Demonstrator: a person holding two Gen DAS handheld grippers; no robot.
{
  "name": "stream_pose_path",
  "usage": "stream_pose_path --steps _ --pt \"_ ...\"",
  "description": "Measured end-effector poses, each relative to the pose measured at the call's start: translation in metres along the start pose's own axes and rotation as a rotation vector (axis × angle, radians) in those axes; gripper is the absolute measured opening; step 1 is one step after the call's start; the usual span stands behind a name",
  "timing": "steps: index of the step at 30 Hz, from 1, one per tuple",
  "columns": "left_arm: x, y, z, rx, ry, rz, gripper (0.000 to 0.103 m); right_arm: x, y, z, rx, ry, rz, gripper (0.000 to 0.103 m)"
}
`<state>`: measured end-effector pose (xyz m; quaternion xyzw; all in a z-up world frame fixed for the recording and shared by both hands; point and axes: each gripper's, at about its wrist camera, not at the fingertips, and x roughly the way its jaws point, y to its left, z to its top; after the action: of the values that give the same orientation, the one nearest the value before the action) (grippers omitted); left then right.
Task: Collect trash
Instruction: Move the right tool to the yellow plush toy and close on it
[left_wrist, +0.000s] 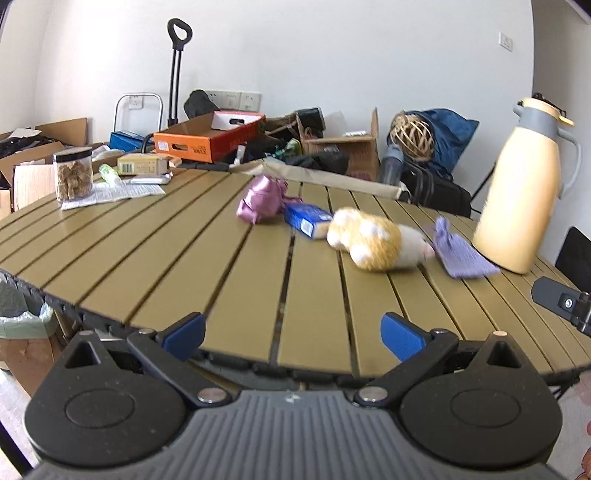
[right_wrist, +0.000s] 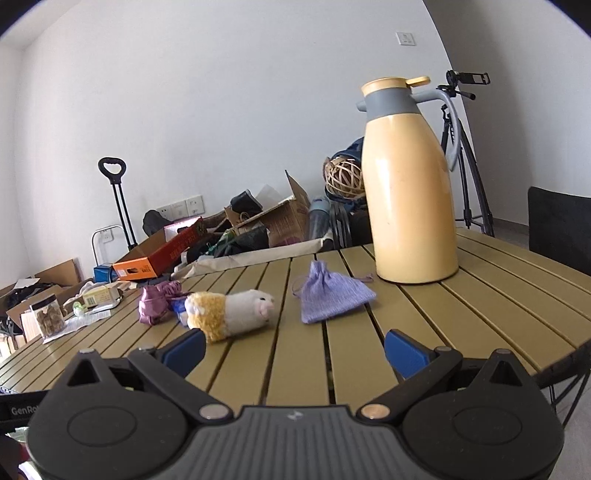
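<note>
- Likely trash: crumpled pink wrapper (left_wrist: 263, 199) mid-bench, touching a small blue packet (left_wrist: 307, 220) on its right. Judgement only; nothing marks either as trash.
- Bin with a green liner (left_wrist: 26, 317) visible below the bench edge, far left of the left view. Probable drop point.
- Left gripper (left_wrist: 293, 334) hovering at the near bench edge, fingers (left_wrist: 184, 332) spread wide, nothing between them. Well apart from the wrapper.
- Right gripper (right_wrist: 295, 350) same: spread, empty, low over the bench (right_wrist: 480, 295), aimed between the plush toy and the pouch.
- Step in hand: approach and pick. Best to go for the wrapper with the left, coming in over the slats, closing across the narrow bunched part. Foil-like and crinkled, so likely to compress; close fully.
- Packet is boxy, glossy, lying flat; better pinched across its short sides, after the wrapper is out of the way.
- Risk: plush toy (left_wrist: 373, 240) sits just right of the packet; fuzzy, round, easy to nudge.
- Purple cloth pouch (right_wrist: 332, 295), woven, limp, drawstring; near the tall yellow jug (right_wrist: 410, 192), smooth hard shell, grey collar. Leave both.
- Slatted olive bench has gaps; thin scraps could snag there.
</note>
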<state>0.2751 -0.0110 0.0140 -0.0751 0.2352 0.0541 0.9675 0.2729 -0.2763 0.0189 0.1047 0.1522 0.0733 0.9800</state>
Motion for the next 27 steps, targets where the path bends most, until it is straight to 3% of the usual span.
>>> stream_pose_path --steps 10,18,24,27 --pt "0.026 0.021 0.030 -0.011 -0.042 0.060 0.103 0.044 0.031 0.016 -0.034 0.004 0.043 0.103" --pt "0.054 0.045 0.050 -0.026 -0.016 0.076 0.103 0.090 0.065 0.030 -0.101 0.027 0.069 0.103" --pt "0.074 0.061 0.065 -0.005 0.001 0.067 0.103 0.135 0.099 0.047 -0.233 0.102 0.083 0.103" --pt "0.082 0.065 0.070 0.021 0.011 0.065 0.103 0.163 0.117 0.052 -0.308 0.189 0.107 0.102"
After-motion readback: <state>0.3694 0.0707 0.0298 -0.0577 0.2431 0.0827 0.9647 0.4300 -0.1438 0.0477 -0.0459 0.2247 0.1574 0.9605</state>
